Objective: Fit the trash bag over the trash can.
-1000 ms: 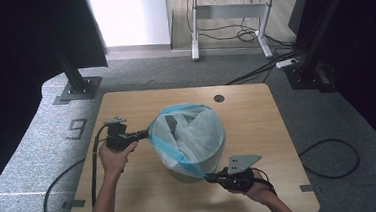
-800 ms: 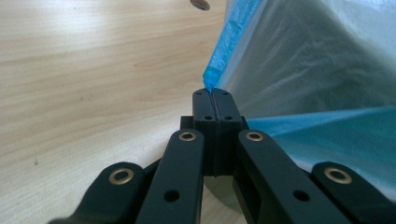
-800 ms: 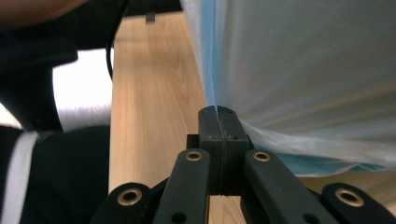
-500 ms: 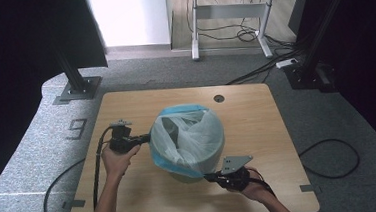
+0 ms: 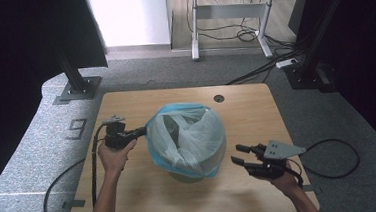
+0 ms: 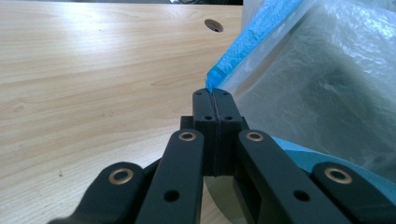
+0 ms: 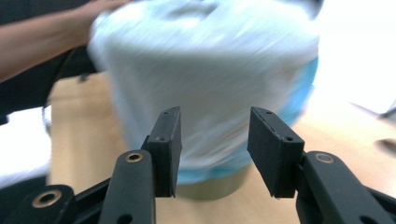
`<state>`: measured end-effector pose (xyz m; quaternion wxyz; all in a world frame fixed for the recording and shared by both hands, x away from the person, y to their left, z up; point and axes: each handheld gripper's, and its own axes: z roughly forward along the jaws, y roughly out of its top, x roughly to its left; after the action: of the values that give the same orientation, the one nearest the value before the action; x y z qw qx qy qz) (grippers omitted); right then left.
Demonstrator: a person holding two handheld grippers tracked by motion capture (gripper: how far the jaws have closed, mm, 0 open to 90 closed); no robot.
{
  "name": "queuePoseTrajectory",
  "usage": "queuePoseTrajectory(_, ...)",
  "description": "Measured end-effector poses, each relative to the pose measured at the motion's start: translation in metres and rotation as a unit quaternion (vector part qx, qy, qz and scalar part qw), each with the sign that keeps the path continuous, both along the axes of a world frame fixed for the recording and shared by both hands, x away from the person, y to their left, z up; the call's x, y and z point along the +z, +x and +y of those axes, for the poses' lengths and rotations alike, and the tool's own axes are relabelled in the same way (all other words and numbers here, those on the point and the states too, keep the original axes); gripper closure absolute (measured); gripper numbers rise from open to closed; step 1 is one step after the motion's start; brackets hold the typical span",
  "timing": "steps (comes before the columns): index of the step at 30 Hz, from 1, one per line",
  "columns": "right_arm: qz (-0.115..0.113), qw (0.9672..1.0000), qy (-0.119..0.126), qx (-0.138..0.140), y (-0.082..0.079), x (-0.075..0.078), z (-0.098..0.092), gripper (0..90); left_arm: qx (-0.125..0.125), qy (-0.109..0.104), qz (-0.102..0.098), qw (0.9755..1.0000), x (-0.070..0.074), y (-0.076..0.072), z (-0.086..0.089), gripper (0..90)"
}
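Observation:
A small bin [image 5: 191, 175] stands mid-table, draped in a translucent white bag [image 5: 190, 136] with a blue rim [image 5: 151, 143]. My left gripper [image 5: 143, 131] is shut on that blue rim at the bag's left side; in the left gripper view the rim [image 6: 243, 51] runs up from the closed pads. My right gripper [image 5: 239, 155] hovers to the right of the bin, clear of the bag. Its jaws have just been opening and nothing sits between them. The right gripper view is blurred, with the bag [image 7: 205, 79] ahead of the open gripper [image 7: 214, 154].
The wooden table [image 5: 131, 190] has a round cable hole [image 5: 219, 98] at the back. Cables trail from both grippers off the table's sides. Grey carpet surrounds the table, with black stand bases at the left [image 5: 77, 88] and right [image 5: 309, 75].
My right gripper has let go of the bag's lower right edge, opened, and pulled away to the right. The bag has settled lower around the bin. The left hand has stayed in place.

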<state>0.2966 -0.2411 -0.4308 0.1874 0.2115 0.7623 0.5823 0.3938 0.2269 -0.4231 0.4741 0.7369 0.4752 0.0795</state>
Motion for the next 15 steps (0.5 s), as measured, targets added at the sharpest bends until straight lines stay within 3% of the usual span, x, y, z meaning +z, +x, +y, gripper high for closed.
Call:
queuePoseTrajectory(1, -0.004, 0.9999, 0.003, -0.014, 0.012, 0.011, -0.004, 52.6, 0.001, 0.000, -0.001, 1.0000, 0.000, 0.000, 0.000, 89.8)
queuePoseTrajectory(6, 0.013, 0.9985, 0.032, -0.042, 0.059, 0.033, -0.001, 51.1, 0.003, -0.006, -0.003, 1.0000, 0.002, 0.006, -0.003, 89.8)
queuePoseTrajectory(10, 0.021, 0.9985, 0.016, -0.049, 0.098, 0.046, 0.024, 50.4, 0.000, -0.004, -0.007, 1.0000, 0.005, 0.009, -0.008, 89.8)
queuePoseTrajectory(13, 0.031, 0.9985, 0.004, -0.044, 0.119, 0.049, 0.041, 50.2, -0.003, -0.005, -0.011, 0.9999, 0.007, 0.011, -0.011, 89.8)
queuePoseTrajectory(15, 0.034, 0.9985, 0.002, -0.043, 0.123, 0.049, 0.045, 50.1, -0.004, -0.006, -0.010, 0.9999, 0.007, 0.012, -0.012, 89.8)
